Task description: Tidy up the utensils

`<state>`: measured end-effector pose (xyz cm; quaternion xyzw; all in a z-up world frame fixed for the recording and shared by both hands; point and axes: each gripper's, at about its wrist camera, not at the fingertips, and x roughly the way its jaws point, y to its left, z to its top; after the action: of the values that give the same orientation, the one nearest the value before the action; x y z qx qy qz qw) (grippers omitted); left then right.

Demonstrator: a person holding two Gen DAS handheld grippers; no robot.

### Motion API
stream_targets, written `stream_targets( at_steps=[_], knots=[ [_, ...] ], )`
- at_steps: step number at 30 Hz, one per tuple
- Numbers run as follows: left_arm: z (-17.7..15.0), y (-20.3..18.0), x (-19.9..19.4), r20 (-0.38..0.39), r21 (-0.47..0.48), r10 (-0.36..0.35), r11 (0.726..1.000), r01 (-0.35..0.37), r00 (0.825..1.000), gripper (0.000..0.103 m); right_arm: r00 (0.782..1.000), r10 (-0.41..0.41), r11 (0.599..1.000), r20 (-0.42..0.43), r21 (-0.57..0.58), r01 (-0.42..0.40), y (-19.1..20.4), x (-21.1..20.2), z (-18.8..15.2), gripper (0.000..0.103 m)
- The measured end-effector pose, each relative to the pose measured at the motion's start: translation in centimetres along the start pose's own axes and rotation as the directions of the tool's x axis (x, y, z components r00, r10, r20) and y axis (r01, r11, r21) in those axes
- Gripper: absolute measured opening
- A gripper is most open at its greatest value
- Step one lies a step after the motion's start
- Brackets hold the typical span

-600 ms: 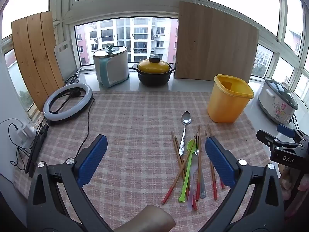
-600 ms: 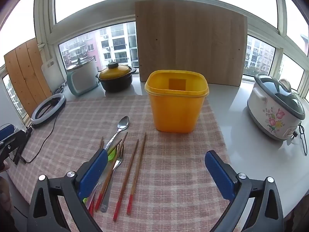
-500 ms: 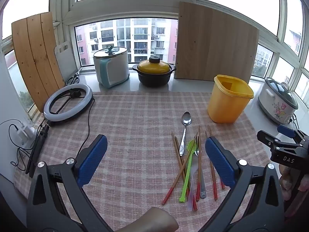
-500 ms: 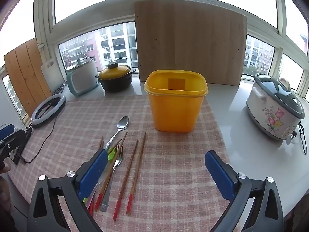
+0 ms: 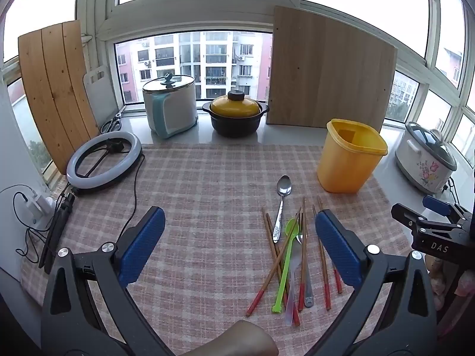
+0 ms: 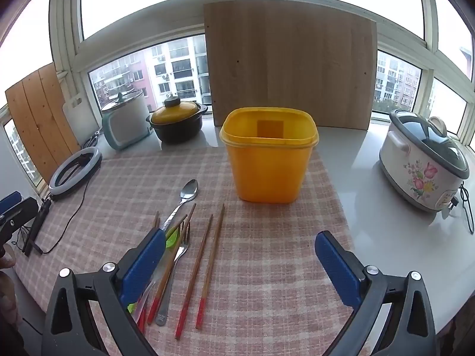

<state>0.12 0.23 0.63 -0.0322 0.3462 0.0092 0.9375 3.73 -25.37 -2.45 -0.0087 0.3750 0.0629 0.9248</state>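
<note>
Yellow bin (image 6: 268, 160) stands beyond scattered utensils (image 5: 292, 255) (both grippers (image 5: 240, 249) (image 6: 240, 264) gape, holding nothing).

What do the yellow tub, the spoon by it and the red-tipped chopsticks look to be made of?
Yellow tub: likely plastic; smooth, slightly see-through walls, moulded rim.
Spoon: metal, probably stainless steel; its shiny bowl mirrors the window light.
Chopsticks: probably wood or bamboo; matte brown shafts, red coated ends.

Bare checked cloth (image 6: 267, 267) lies between chopsticks (image 6: 212, 262) and yellow bin (image 6: 268, 160).
</note>
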Motion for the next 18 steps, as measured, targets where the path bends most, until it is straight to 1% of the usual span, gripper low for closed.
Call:
stream_targets(
  at_steps=[18],
  knots=[
    [0.73,-0.36,0.08,0.009,-0.002,-0.001,1.0,0.001,1.0,0.103,1.0,0.011,1.0,-0.009,0.004,-0.011,0.33,0.5,-0.16,0.102]
  ],
)
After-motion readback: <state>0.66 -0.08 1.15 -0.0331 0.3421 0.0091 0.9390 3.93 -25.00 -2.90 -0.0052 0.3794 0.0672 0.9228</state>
